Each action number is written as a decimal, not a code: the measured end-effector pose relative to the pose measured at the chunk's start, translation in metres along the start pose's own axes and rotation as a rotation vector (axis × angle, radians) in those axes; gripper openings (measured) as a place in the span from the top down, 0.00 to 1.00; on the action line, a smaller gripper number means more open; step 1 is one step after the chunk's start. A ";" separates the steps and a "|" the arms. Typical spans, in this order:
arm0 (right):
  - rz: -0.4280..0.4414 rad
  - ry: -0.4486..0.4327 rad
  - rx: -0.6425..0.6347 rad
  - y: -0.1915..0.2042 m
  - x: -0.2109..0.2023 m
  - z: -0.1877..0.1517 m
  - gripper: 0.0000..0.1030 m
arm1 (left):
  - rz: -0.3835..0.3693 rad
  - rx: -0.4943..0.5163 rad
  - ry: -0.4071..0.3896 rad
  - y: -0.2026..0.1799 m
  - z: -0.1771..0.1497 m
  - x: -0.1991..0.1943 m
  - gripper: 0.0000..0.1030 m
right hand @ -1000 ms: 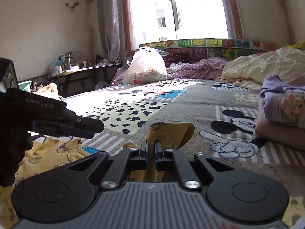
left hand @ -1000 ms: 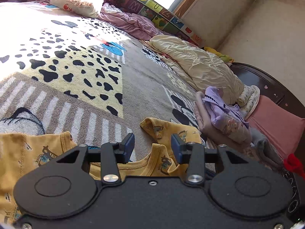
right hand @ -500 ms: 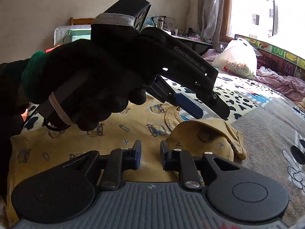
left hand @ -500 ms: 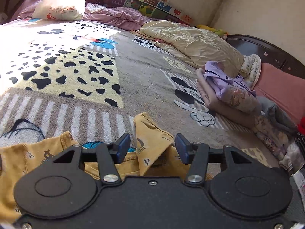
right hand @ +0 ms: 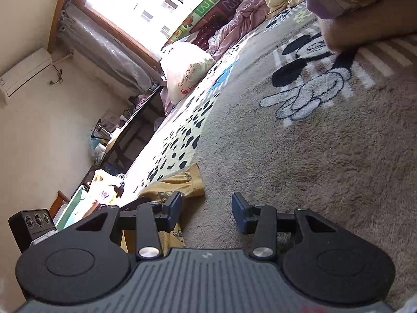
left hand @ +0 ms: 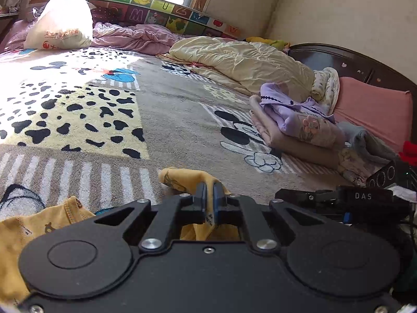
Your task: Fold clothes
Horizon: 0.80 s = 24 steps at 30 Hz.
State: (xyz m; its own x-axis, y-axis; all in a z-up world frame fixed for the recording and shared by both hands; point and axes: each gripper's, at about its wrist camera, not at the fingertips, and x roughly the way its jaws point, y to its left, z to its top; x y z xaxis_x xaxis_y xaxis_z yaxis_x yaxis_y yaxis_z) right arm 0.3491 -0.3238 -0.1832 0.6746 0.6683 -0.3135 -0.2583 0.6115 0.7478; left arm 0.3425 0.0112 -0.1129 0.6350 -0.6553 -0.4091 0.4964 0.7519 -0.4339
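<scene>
Left wrist view: the left gripper (left hand: 209, 195) is clenched on a fold of the yellow cotton garment with small cartoon prints (left hand: 179, 180), which lies at the near edge of the grey plush cartoon-mouse blanket (left hand: 182, 114). A stack of folded lilac and beige clothes (left hand: 294, 125) sits well apart, to the right.

Right wrist view: the right gripper (right hand: 206, 208) is released, its jaws opening with only blanket between them. The yellow garment (right hand: 177, 185) lies just beside its left finger.
</scene>
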 end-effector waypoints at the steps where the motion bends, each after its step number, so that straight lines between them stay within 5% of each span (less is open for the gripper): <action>1: 0.001 0.001 -0.009 0.001 0.000 -0.001 0.57 | -0.138 0.001 0.007 -0.002 0.000 -0.005 0.97; 3: -0.011 0.006 -0.078 0.008 -0.005 0.001 0.55 | -0.312 0.036 -0.007 -0.011 0.000 -0.015 0.97; 6: -0.025 -0.040 -0.036 0.001 -0.016 0.008 0.50 | -0.621 -0.041 -0.034 -0.004 -0.002 -0.026 0.96; 7: -0.029 -0.055 -0.021 -0.002 -0.019 0.011 0.49 | -0.635 -0.076 -0.034 0.000 -0.002 -0.025 0.95; 8: -0.032 -0.066 0.002 -0.007 -0.020 0.012 0.49 | -0.580 -0.117 -0.012 0.005 0.000 -0.020 0.94; 11: -0.037 -0.086 0.044 -0.018 -0.022 0.015 0.49 | -0.218 -0.259 0.113 0.032 -0.003 0.004 0.94; 13: -0.032 -0.069 0.018 -0.016 -0.017 0.014 0.49 | -0.101 -0.290 0.123 0.041 -0.007 0.008 0.94; 17: -0.024 -0.039 -0.020 -0.011 -0.013 0.012 0.49 | -0.115 -0.300 0.067 0.042 -0.002 0.002 0.74; 21: -0.047 -0.032 -0.077 -0.005 -0.030 0.017 0.49 | -0.109 -0.319 0.054 0.046 -0.002 0.003 0.74; 24: -0.117 0.018 -0.294 0.025 -0.055 0.010 0.48 | -0.100 -0.334 0.052 0.048 -0.002 0.002 0.74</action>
State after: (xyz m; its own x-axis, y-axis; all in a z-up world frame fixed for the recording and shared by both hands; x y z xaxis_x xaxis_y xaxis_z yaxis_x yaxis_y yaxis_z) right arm 0.3125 -0.3493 -0.1412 0.7000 0.5921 -0.3992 -0.3706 0.7791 0.5057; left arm 0.3661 0.0460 -0.1359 0.5577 -0.7337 -0.3882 0.3280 0.6245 -0.7088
